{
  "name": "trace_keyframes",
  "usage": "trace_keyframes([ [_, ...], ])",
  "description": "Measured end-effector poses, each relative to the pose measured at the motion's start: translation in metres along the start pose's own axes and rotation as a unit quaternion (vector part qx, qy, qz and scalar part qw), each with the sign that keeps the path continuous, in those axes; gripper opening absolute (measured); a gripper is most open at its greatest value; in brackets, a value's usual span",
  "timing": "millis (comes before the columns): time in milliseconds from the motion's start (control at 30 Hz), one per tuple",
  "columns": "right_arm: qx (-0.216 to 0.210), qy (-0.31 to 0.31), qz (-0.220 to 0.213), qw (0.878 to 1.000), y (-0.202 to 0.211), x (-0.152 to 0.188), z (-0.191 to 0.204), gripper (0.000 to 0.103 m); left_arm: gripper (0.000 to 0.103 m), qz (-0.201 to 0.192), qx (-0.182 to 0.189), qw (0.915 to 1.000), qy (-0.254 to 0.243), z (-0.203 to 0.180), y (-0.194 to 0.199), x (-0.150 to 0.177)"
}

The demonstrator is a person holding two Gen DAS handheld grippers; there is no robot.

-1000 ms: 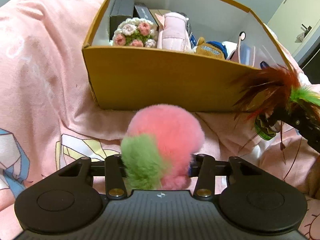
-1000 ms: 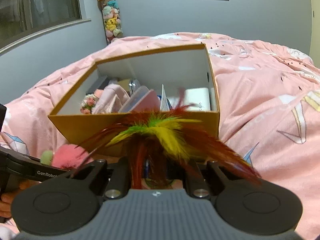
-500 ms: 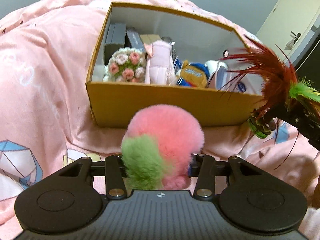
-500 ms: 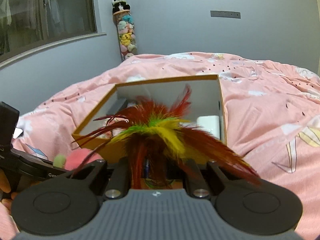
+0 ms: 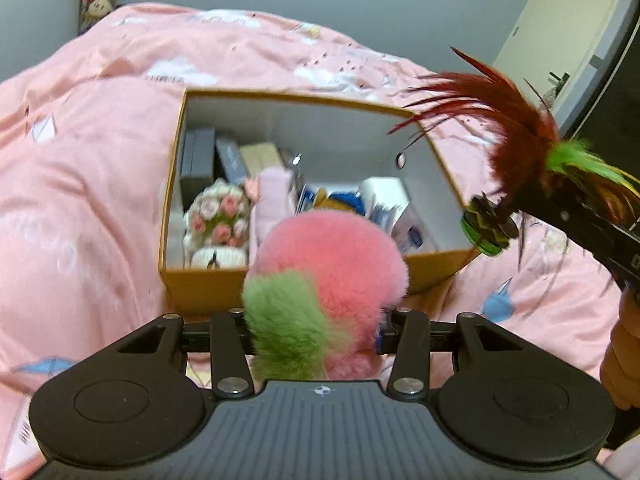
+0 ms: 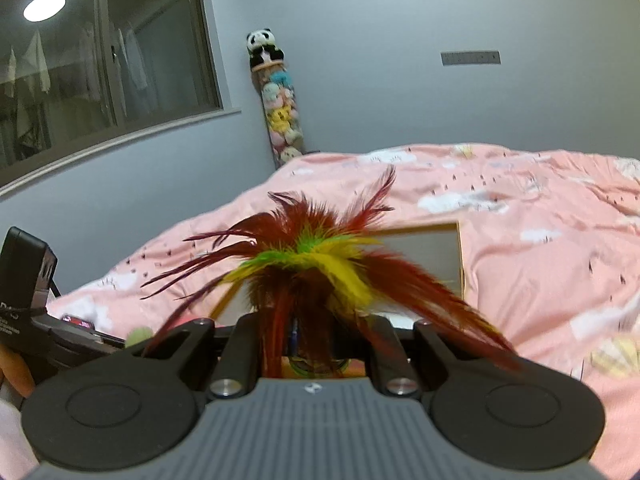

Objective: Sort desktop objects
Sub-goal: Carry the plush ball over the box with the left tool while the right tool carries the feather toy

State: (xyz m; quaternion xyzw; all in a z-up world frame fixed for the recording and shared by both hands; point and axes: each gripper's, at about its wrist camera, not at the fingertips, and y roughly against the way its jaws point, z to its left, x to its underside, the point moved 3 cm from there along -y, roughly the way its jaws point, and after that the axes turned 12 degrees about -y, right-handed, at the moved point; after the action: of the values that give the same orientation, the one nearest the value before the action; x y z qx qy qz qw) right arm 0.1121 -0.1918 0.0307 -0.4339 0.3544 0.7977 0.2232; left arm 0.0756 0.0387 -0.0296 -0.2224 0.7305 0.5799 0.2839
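Left wrist view, pompom [image 5: 332, 280] clamped between left jaws, feather shuttlecock [image 6: 316, 276] pinched in right jaws

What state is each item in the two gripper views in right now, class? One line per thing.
Pink-and-green pompom: clamped in the left gripper, lifted off the bed.
Feather shuttlecock: clamped in the right gripper, airborne.
Cardboard box: open, partly filled.
Pink duvet: spread, rumpled.

One open box [image 5: 436, 268] is sitting on one pink blanket [image 5: 80, 208], one fluffy pink ball [image 5: 332, 268] and one feather toy [image 5: 516, 152] are showing, and two grippers are showing too.
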Motion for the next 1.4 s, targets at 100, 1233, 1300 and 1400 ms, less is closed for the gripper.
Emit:
trace_keyframes([
  [100, -0.004, 0.008, -0.013, 1.000, -0.001, -0.013, 0.002, 0.014, 0.051, -0.007, -0.004, 0.9999, -0.015, -0.004, 0.005, -0.015],
  [1233, 0.086, 0.022, 0.003, 0.996, -0.110, -0.057, -0.062, 0.014, 0.051, -0.009, -0.006, 0.9996, -0.025, 0.014, -0.061, -0.099],
  [1300, 0.093, 0.027, 0.002, 0.995, -0.116, -0.058, -0.065, 0.014, 0.051, -0.008, -0.007, 0.9996, -0.025, 0.016, -0.065, -0.102],
  [1400, 0.104, 0.036, -0.002, 0.994, -0.123, -0.058, -0.068, 0.014, 0.051, -0.010, -0.009, 0.9996, -0.025, 0.019, -0.071, -0.107],
])
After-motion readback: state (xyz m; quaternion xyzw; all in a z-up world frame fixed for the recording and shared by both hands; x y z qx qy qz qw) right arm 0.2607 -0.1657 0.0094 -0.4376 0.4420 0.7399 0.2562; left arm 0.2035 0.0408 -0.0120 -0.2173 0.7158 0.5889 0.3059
